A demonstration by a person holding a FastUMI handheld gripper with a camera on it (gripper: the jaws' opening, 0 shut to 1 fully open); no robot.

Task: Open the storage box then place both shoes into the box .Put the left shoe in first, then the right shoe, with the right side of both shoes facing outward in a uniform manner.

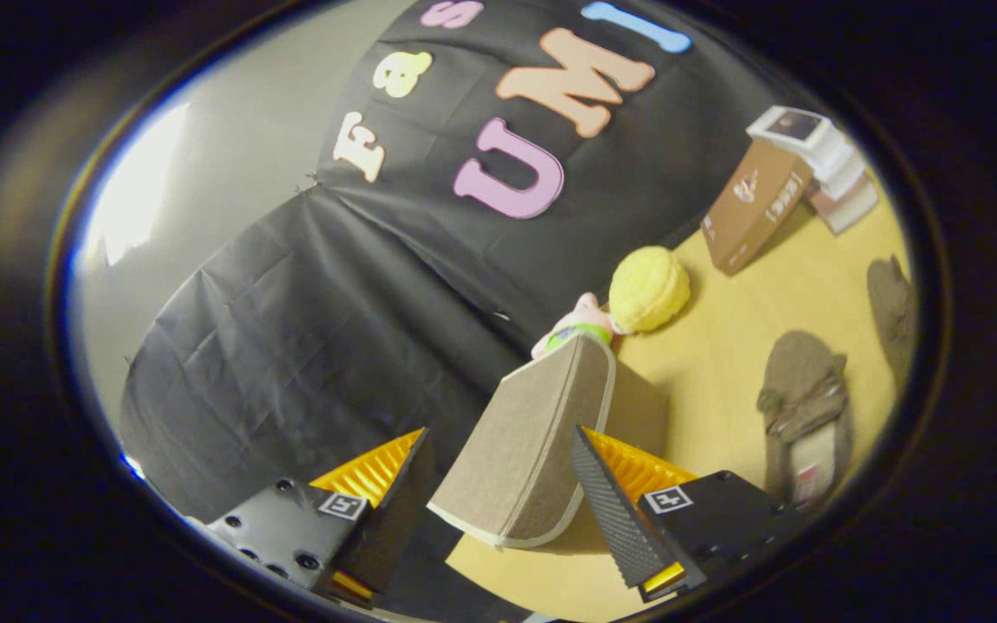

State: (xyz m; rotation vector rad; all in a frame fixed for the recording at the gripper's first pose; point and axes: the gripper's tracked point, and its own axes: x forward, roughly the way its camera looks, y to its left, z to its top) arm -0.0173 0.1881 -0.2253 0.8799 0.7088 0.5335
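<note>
The storage box's lid [524,441], a grey-brown fabric panel with a pale trim, stands raised between my fingers. My gripper [498,433] is shut on it, with the left finger [395,493] and the ribbed right finger [611,510] pressing on its two edges. Part of the box body [641,407] shows just behind the lid. Beyond the right finger, a grey-brown shoe with a bow [806,415] lies on the yellow table. The second shoe [892,311] lies farther off, past the first one.
A yellow plush ball [647,288] and a small pink and green toy [581,327] sit behind the box by the black cloth wall. A brown carton [754,208] leans against a stack of books [819,156] at the far side of the table [723,346].
</note>
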